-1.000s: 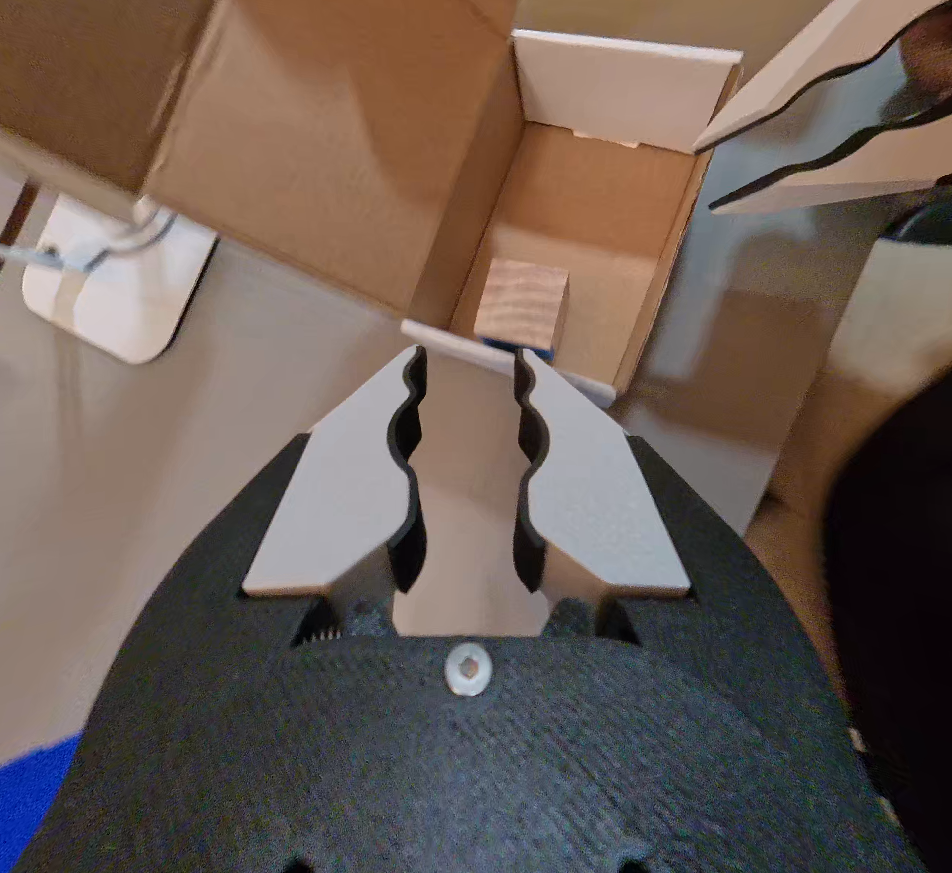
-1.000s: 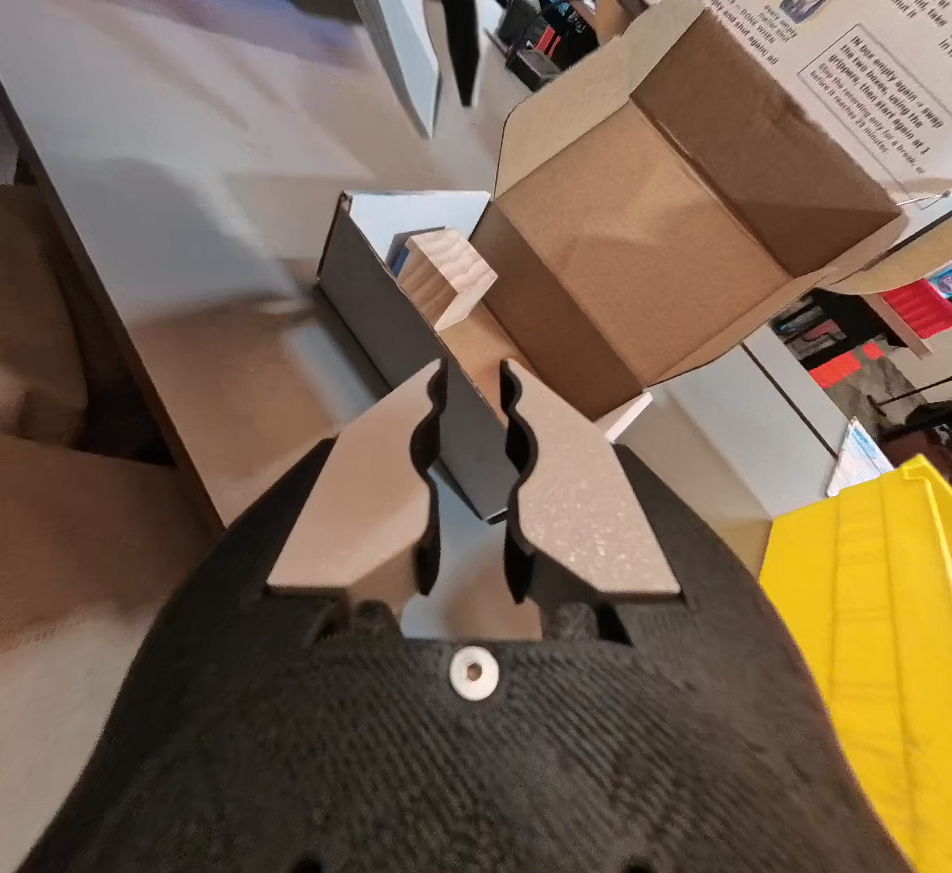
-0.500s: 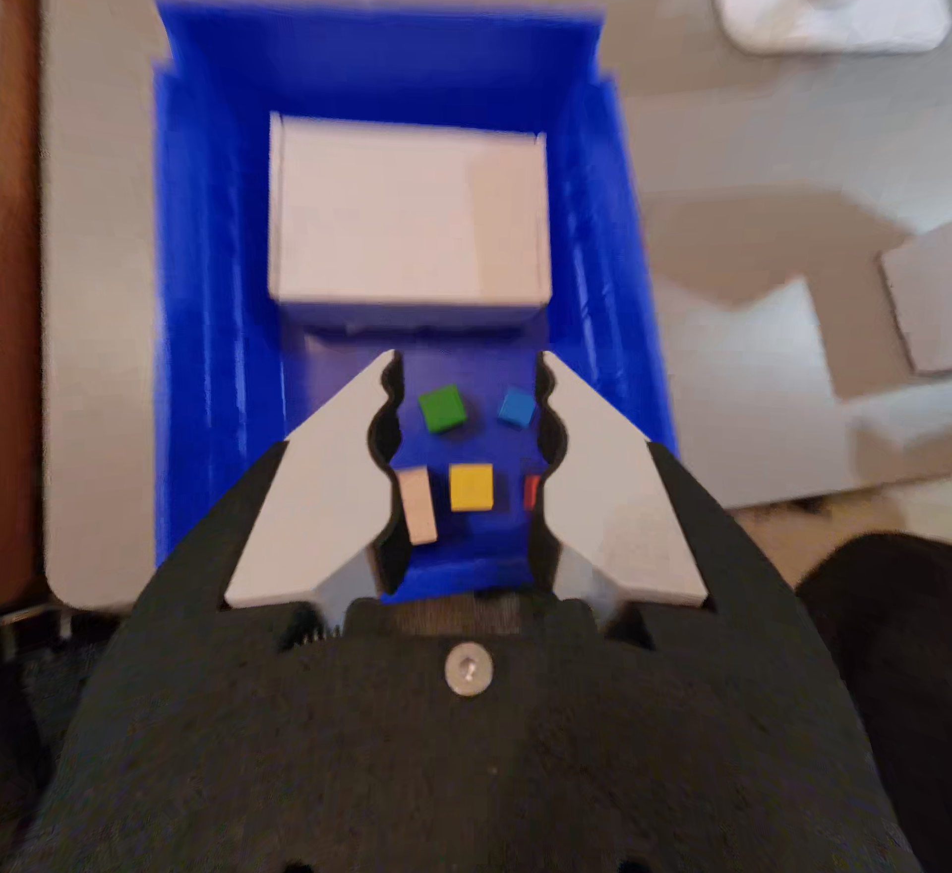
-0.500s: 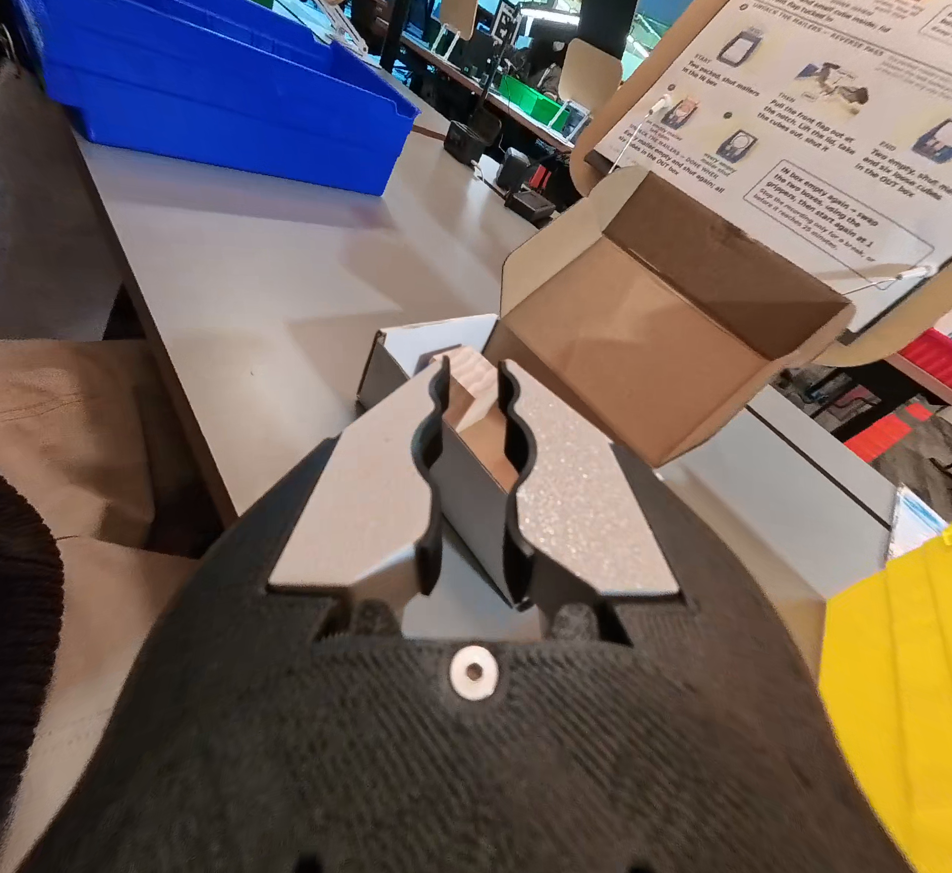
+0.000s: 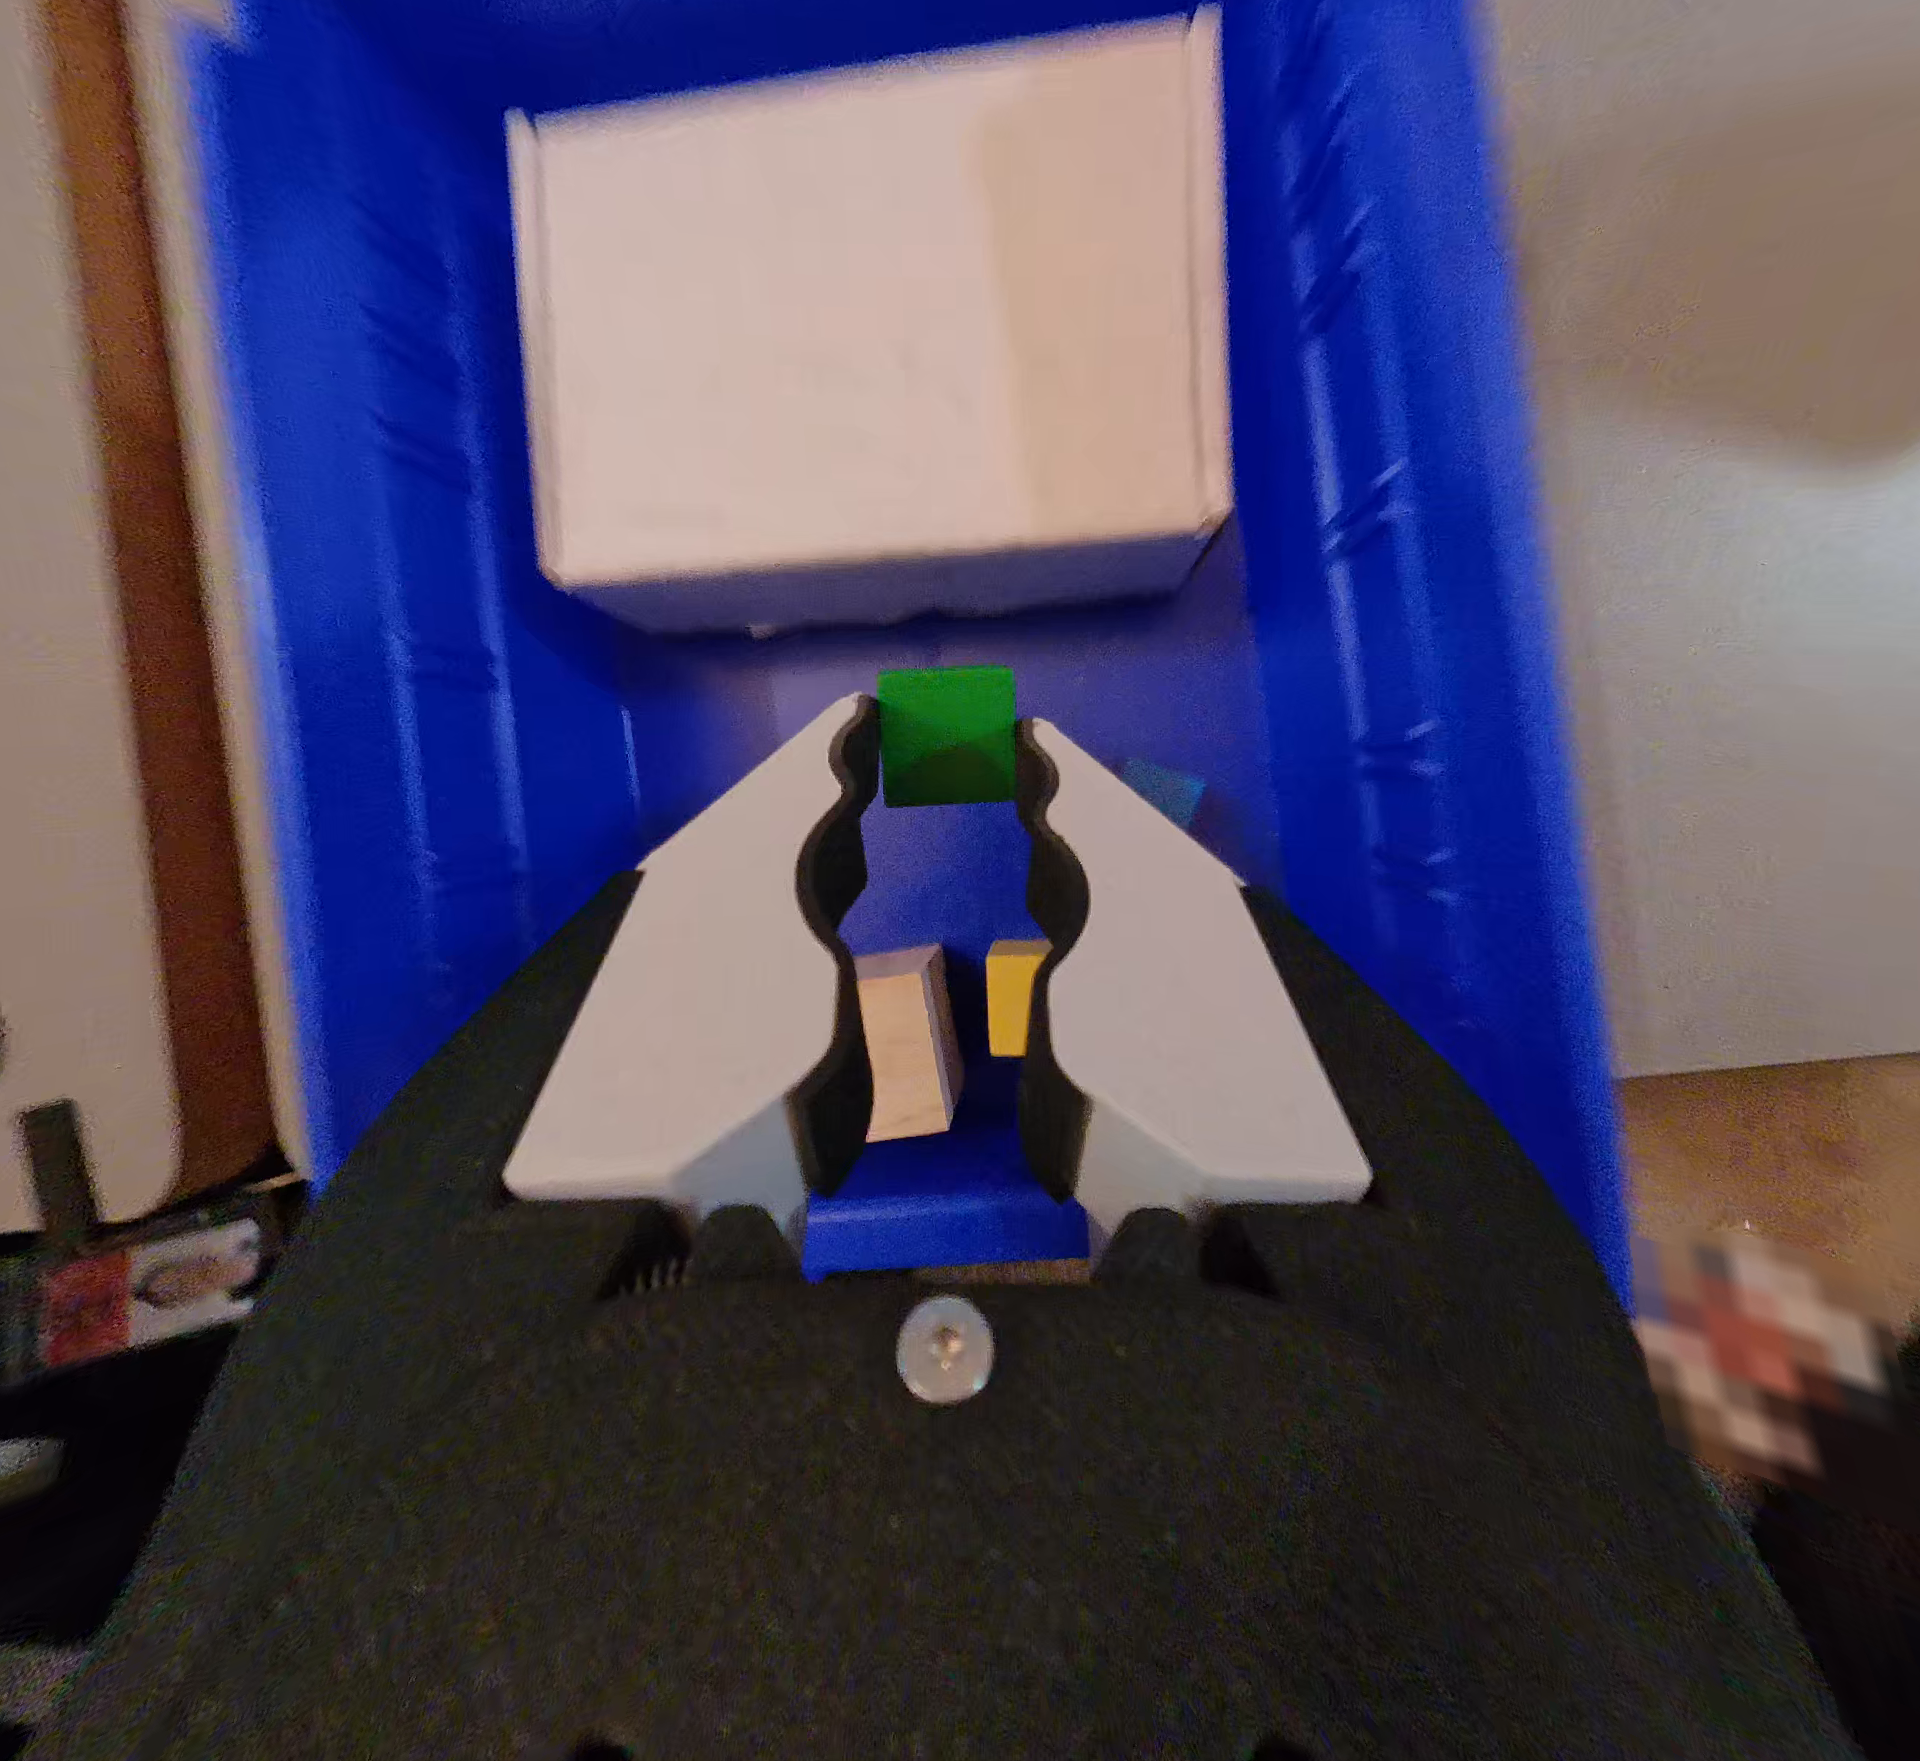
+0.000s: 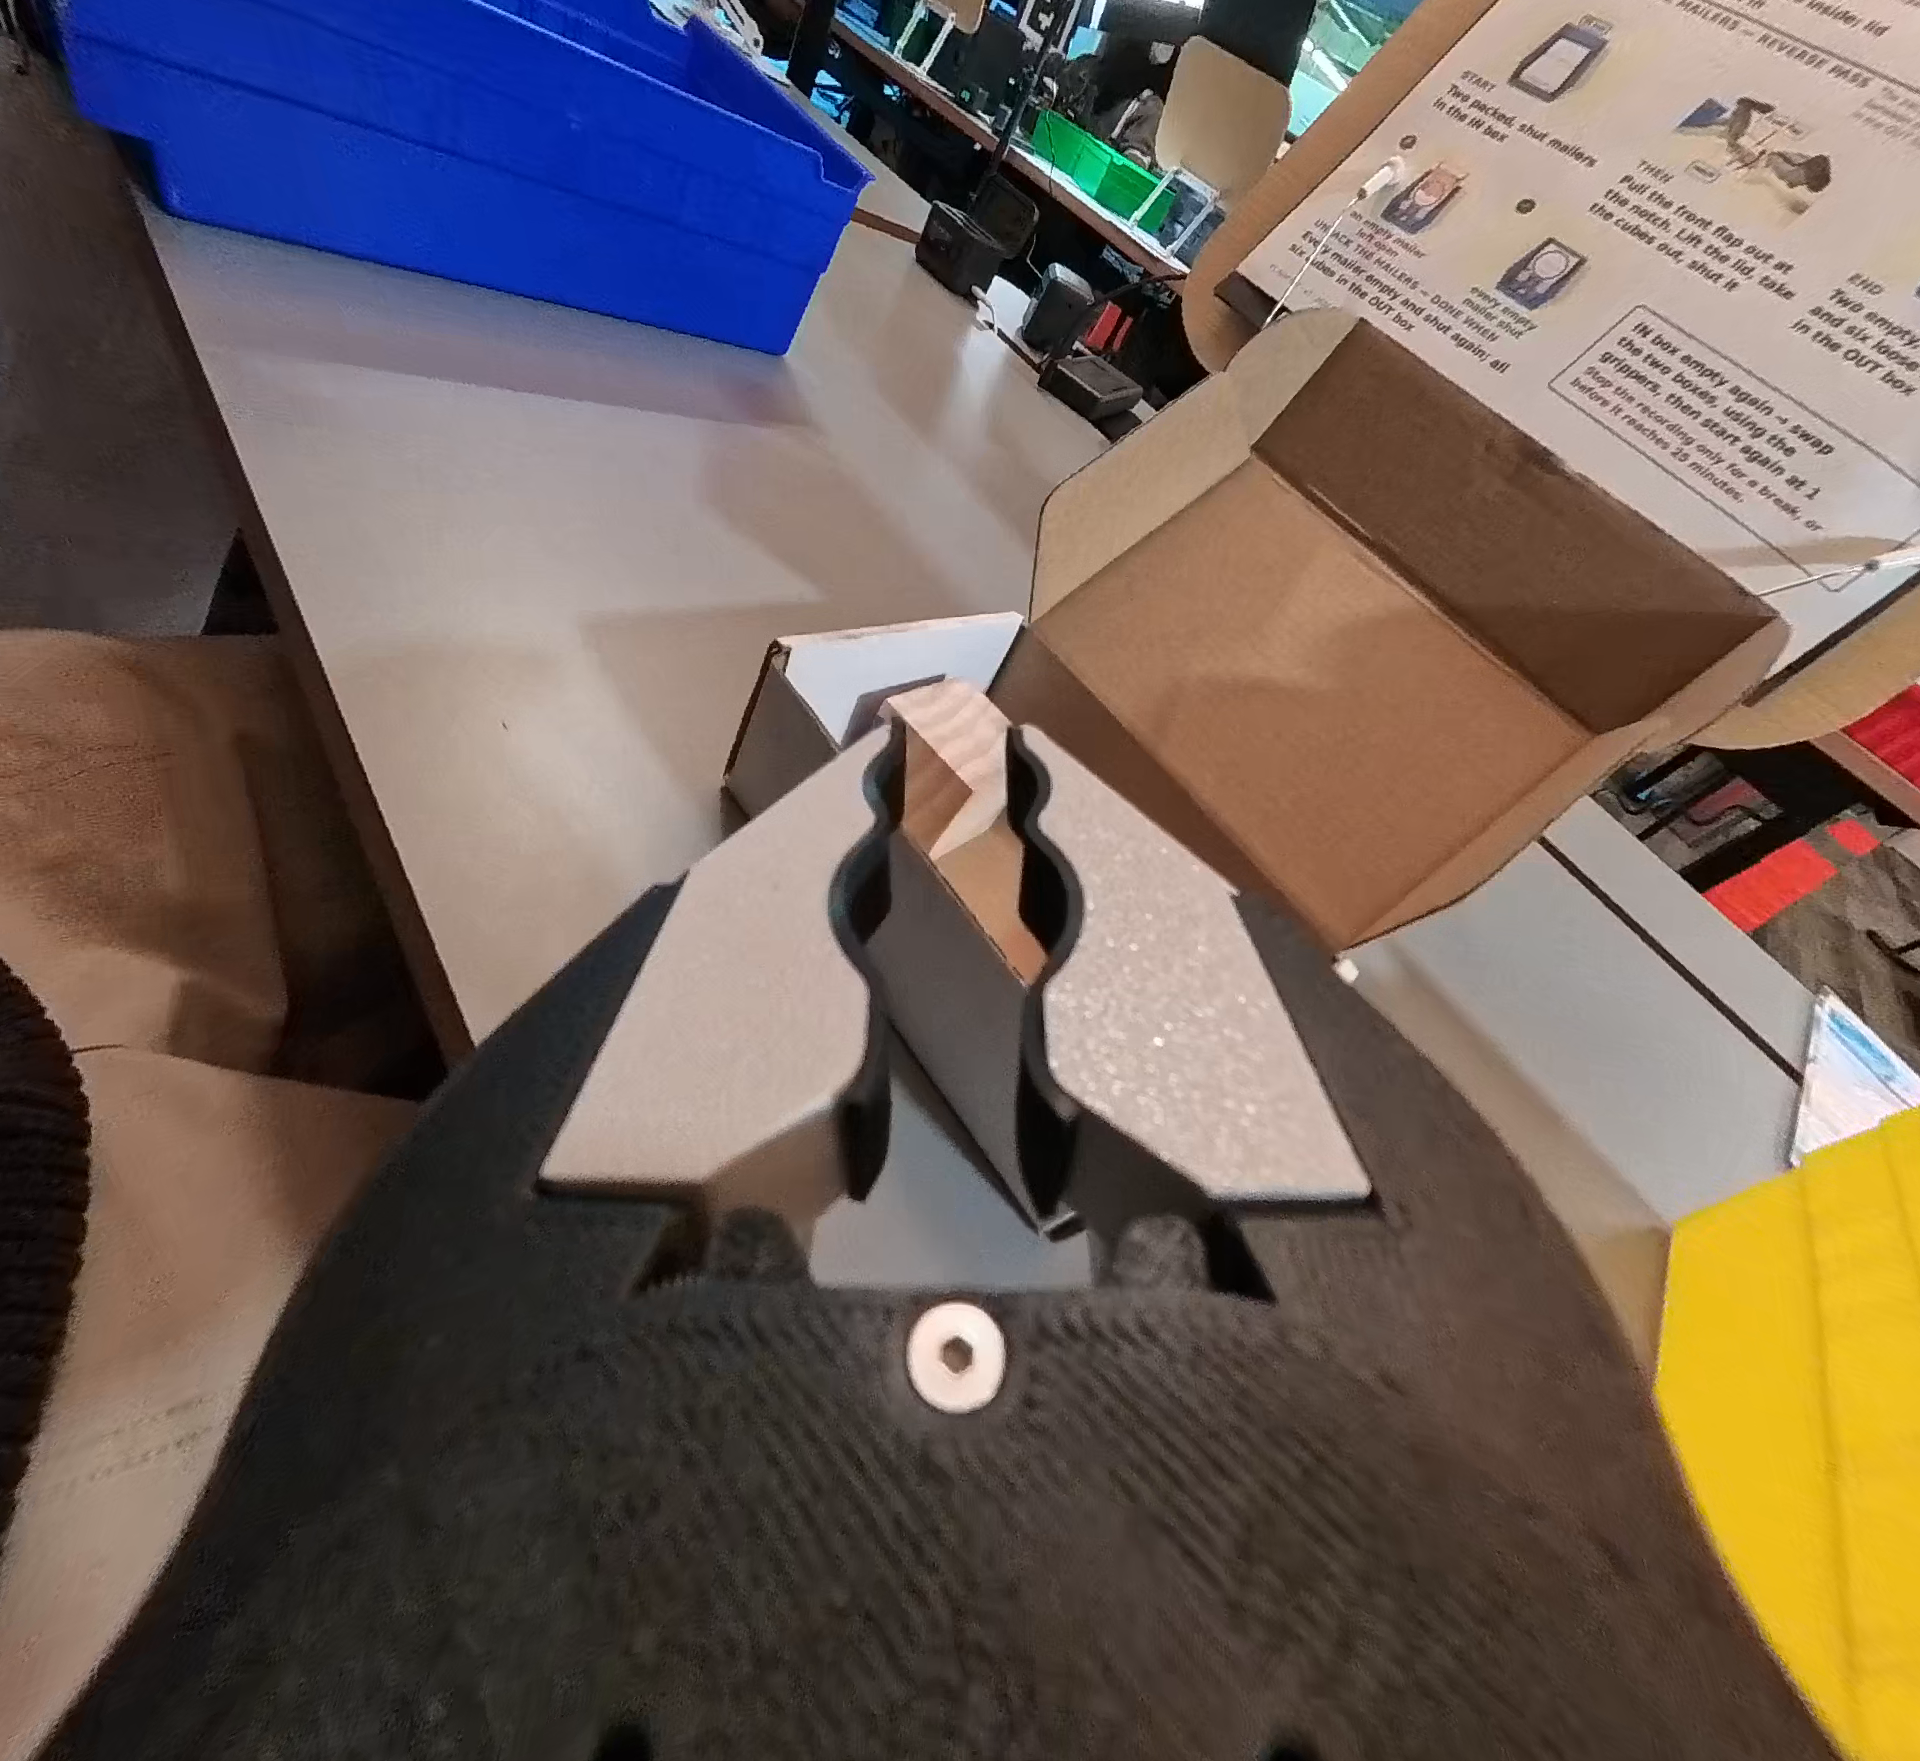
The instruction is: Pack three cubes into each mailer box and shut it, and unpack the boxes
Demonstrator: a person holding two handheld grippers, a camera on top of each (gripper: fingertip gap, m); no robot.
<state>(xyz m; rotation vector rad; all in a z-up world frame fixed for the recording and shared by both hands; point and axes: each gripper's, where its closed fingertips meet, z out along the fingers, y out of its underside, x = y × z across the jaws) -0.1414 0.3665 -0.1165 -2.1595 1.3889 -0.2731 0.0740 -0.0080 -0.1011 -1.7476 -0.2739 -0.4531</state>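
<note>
Left gripper (image 5: 945,724) reaches down into the blue bin (image 5: 1351,361), fingertips clamped on the green cube (image 5: 943,737), closed white box (image 5: 873,329) just beyond. Right gripper (image 6: 951,755) hangs parted, ungripping, over the open mailer box (image 6: 935,963) holding a wooden cube (image 6: 951,766).

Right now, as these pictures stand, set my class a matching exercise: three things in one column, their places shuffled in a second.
Things:
1. green cube
2. shut white mailer box
3. big wooden cube

Places:
A. inside the open mailer box
B. between the tips of the left tongs
C. at the far end of the blue bin

Pairs: 1-B, 2-C, 3-A.
</note>
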